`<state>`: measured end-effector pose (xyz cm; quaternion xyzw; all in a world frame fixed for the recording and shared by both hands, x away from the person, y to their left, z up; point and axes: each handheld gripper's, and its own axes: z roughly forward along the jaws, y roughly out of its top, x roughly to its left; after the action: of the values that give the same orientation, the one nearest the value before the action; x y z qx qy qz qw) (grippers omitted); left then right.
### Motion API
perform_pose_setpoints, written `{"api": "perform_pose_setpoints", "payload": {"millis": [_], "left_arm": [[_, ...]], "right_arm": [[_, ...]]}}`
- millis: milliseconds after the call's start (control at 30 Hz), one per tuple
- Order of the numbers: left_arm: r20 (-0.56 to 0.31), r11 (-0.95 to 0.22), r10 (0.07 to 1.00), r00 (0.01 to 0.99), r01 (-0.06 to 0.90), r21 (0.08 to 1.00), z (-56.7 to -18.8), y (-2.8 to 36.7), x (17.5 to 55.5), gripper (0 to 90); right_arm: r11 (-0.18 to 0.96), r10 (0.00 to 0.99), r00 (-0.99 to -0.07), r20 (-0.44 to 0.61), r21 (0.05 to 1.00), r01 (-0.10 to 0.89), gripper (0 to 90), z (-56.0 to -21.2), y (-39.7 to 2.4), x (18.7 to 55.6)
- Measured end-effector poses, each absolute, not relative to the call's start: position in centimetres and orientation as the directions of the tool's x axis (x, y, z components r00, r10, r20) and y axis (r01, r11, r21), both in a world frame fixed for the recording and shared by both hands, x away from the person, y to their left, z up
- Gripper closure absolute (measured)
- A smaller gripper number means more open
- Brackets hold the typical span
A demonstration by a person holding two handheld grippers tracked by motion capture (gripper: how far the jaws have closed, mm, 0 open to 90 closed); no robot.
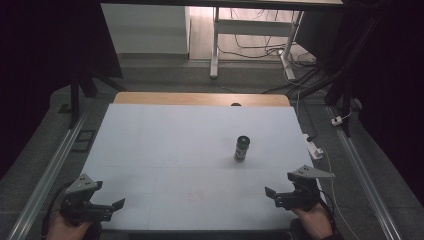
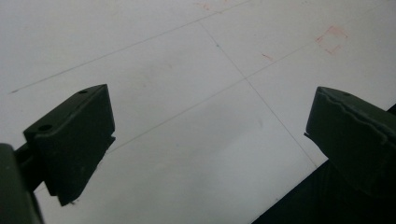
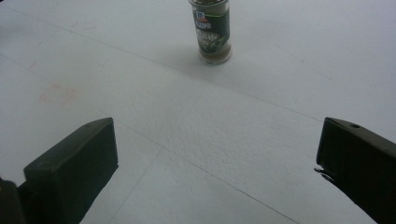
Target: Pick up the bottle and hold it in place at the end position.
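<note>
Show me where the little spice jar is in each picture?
High view: the spice jar stands upright, right of the table's middle.
Left gripper view: not in this picture.
Right gripper view: the jar is at the top centre, ahead of the open tongs.
Shared landmark: the faint red square mark on the white tabletop.

A white table (image 1: 165,145) fills the middle of the high view, with a wooden strip (image 1: 200,98) along its far edge. A spice jar (image 1: 242,148) stands upright right of centre. A white power strip (image 1: 314,146) lies on the floor at right.
</note>
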<state>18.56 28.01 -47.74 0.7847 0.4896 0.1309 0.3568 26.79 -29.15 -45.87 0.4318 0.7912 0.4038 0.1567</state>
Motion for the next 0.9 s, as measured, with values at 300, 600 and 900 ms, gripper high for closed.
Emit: {"api": "perform_pose_setpoints", "payload": {"millis": [300,600,900], "left_arm": [[-0.144,-0.269,0.865,0.481,0.686,0.677,-47.78,27.96,18.64,0.9],[-0.138,-0.268,0.87,0.474,0.688,0.675,-47.78,27.92,18.62,0.0],[-0.149,-0.259,0.87,0.47,0.692,0.674,-47.8,28.04,18.64,0.0]], "right_arm": [[0.318,0.802,-0.588,0.105,0.758,0.569,0.0,-45.98,-28.95,27.03],[0.363,0.782,-0.617,0.084,0.744,0.561,0.0,-46.04,-28.51,27.03],[0.352,0.793,-0.603,0.084,0.746,0.566,0.0,-45.99,-28.57,27.05]]}}
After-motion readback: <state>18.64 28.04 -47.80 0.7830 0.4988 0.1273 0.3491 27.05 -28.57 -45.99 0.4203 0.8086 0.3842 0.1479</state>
